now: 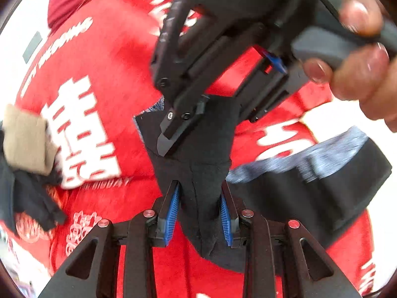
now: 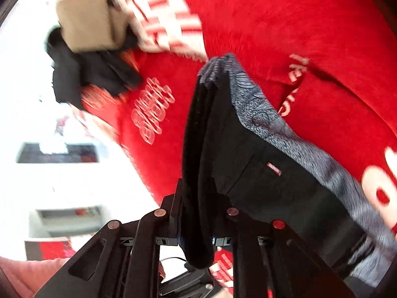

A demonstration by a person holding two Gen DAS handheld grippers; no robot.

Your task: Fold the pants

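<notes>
The black pants [image 1: 206,154] with a grey patterned waistband [image 1: 310,154] hang bunched above a red blanket [image 1: 104,62]. My left gripper [image 1: 199,188] is shut on a thick fold of the black cloth between its blue pads [image 1: 173,208]. My right gripper [image 1: 173,134] shows in the left wrist view just above, its fingers clamped on the same cloth. In the right wrist view my right gripper [image 2: 198,193] is shut on the stacked edges of the pants [image 2: 248,149], whose waistband [image 2: 260,109] runs off to the right.
The red blanket [image 2: 285,24] with white lettering covers the surface. A tan folded garment [image 1: 24,139] lies on dark clothes [image 1: 27,198] at the left; they also show in the right wrist view [image 2: 86,22]. White floor and furniture [image 2: 62,173] lie beyond the blanket edge.
</notes>
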